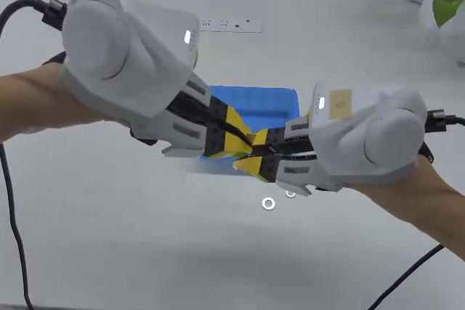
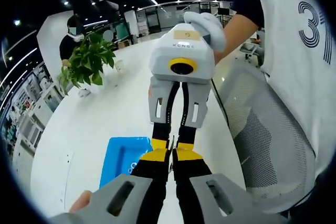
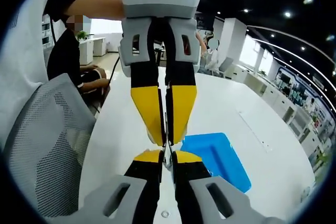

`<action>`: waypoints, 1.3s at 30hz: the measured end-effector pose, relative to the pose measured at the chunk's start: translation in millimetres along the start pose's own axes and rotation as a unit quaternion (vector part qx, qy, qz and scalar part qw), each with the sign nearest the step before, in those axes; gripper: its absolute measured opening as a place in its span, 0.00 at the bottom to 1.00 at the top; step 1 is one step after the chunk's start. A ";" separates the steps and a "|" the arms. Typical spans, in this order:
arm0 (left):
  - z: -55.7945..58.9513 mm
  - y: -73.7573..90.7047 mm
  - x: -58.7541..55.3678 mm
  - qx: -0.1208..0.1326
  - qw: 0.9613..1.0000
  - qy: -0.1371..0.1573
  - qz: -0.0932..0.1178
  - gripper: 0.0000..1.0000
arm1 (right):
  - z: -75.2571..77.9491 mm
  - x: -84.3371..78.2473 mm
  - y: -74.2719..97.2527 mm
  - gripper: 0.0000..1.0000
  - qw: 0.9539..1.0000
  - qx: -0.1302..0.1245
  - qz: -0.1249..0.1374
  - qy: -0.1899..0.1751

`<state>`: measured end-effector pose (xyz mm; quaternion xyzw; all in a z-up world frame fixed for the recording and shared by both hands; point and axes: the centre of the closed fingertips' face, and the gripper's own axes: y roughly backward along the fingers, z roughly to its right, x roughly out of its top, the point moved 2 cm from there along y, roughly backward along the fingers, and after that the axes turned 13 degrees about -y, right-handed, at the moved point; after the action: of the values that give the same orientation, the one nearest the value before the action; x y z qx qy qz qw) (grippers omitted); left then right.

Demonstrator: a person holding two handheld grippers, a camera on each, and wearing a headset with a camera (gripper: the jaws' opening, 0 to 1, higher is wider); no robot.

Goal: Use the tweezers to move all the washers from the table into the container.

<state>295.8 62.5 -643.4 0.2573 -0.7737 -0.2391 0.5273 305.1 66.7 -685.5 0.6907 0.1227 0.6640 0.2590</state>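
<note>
The thin metal tweezers are held in the air above the table, with the long axis going from one gripper to the other. The yellow-tipped jaws of the left gripper and the right gripper are both closed narrowly on them. The head view adds two flat ring-shaped washers on the smooth white table, near the rectangular blue container.

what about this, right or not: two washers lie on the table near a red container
Wrong colour: the container is blue, not red, as the head view shows. Two washers do lie on the table near it.
</note>
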 end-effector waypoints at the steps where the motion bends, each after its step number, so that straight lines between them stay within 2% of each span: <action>1: -2.8 1.0 0.8 0.003 1.000 -0.003 0.000 0.07 | 1.8 1.4 0.4 0.08 1.000 -0.002 0.000 0.004; 9: -22.1 6.8 5.1 0.018 1.000 -0.017 0.001 0.07 | 20.9 13.8 3.3 0.08 1.000 -0.018 0.011 0.012; 15: -39.0 10.2 1.6 0.024 0.999 -0.022 0.004 0.07 | 36.4 21.4 1.4 0.08 0.999 -0.029 0.019 0.006; 17: -47.1 11.0 -5.8 0.027 0.999 -0.021 0.004 0.07 | 42.6 21.9 -1.3 0.09 0.999 -0.031 0.021 0.003; 21: -55.7 9.2 -15.3 0.031 0.999 -0.019 0.000 0.07 | 52.0 21.0 -8.8 0.09 0.999 -0.032 0.019 0.003; 22: -59.0 7.2 -22.6 0.031 0.999 -0.015 0.000 0.07 | 55.2 20.1 -11.9 0.09 0.999 -0.031 0.018 0.000; 26: -66.3 3.0 -38.4 0.032 0.999 -0.005 -0.007 0.07 | 65.7 13.6 -23.7 0.09 1.000 -0.028 0.010 -0.002; 31: -72.3 -4.0 -54.3 0.031 0.999 0.013 -0.010 0.07 | 75.2 4.0 -35.3 0.09 1.000 -0.022 0.000 -0.010; 34: -73.8 -11.3 -66.2 0.028 0.999 0.023 -0.014 0.07 | 85.5 -8.3 -46.6 0.09 1.000 -0.016 -0.010 -0.016; 39: -73.9 -20.9 -80.5 0.023 0.999 0.038 -0.017 0.07 | 88.5 -19.6 -56.7 0.09 0.999 -0.005 -0.024 -0.022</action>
<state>393.3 91.8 -688.3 0.2910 -0.7541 -0.2202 0.5460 400.1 86.8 -730.4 0.7005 0.1299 0.6429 0.2812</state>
